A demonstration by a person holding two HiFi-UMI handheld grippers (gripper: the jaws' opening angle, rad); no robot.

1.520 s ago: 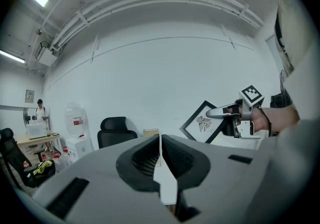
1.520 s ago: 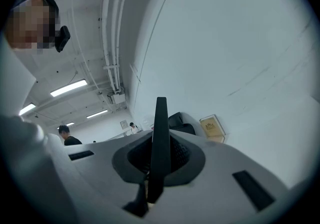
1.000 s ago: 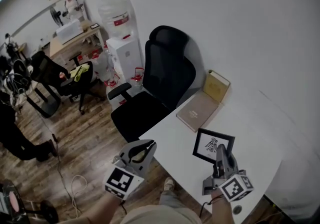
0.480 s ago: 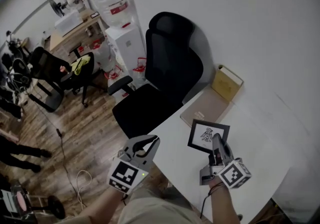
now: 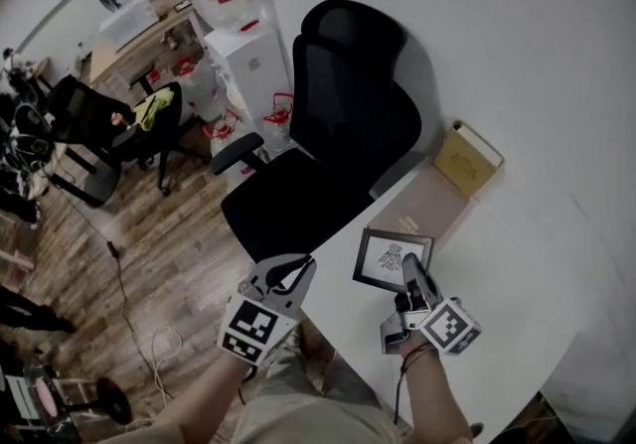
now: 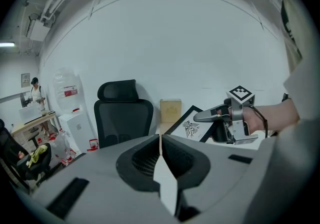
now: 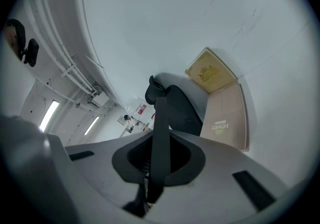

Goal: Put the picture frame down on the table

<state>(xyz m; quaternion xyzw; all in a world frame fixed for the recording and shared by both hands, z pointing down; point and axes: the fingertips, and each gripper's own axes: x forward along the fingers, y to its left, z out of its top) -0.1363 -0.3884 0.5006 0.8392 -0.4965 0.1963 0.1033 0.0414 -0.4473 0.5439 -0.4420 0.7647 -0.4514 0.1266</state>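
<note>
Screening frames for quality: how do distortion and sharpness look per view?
Head view: mild fisheye bowing, picture frame sharp. Left gripper view: black vignette, curved wall, near jaws soft. Right gripper view: same vignette; frame's edge a dark blurred bar between the jaws.

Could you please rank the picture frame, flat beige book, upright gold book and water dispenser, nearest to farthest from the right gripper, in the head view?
1. picture frame, in the right gripper.
2. flat beige book, on the table beyond.
3. upright gold book, against the wall.
4. water dispenser, far upper left.
</note>
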